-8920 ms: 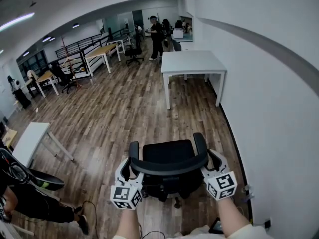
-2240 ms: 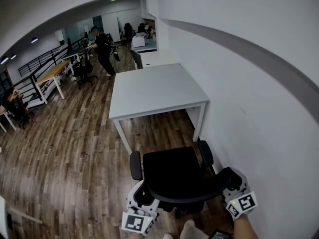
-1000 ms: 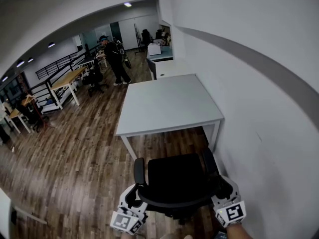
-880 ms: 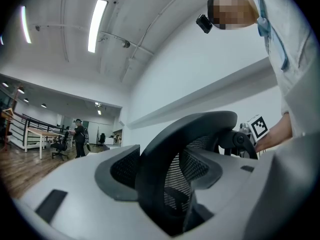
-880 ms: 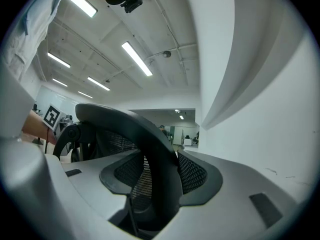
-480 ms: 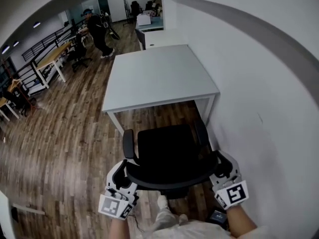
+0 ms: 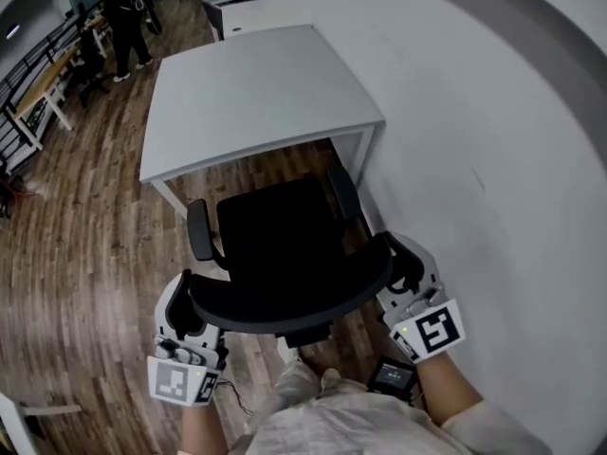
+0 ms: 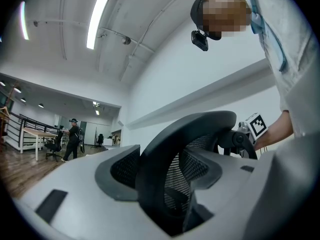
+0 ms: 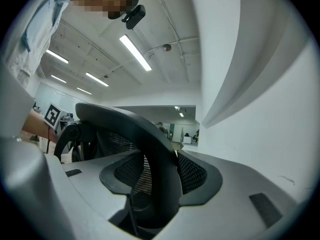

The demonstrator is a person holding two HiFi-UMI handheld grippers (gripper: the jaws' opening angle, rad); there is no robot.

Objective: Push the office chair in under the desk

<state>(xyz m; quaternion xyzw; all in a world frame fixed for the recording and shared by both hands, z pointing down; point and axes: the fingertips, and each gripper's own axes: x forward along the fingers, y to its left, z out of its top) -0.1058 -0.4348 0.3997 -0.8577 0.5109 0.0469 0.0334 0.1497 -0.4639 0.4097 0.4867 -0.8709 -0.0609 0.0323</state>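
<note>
A black office chair [image 7: 275,240] faces the white desk [image 7: 256,88], its seat front and armrests at the desk's near edge, close to the right leg. My left gripper [image 7: 185,303] is shut on the left end of the curved backrest rim [image 7: 285,303]. My right gripper [image 7: 404,268] is shut on the rim's right end. In the left gripper view the mesh-backed rim [image 8: 172,154] fills the gap between the grey jaws of the left gripper [image 8: 165,184]. The right gripper view shows the same rim [image 9: 150,149] clamped in the right gripper [image 9: 150,186].
A white wall [image 7: 493,112] runs close along the chair's right side. Wood floor [image 7: 76,226] spreads to the left. A person [image 7: 120,12] stands far back by other desks [image 7: 43,93]. A second white table [image 7: 248,9] sits behind the desk.
The chair has rolled forward with both grippers on its backrest; its seat front now reaches the desk's edge. The view has tilted further down.
</note>
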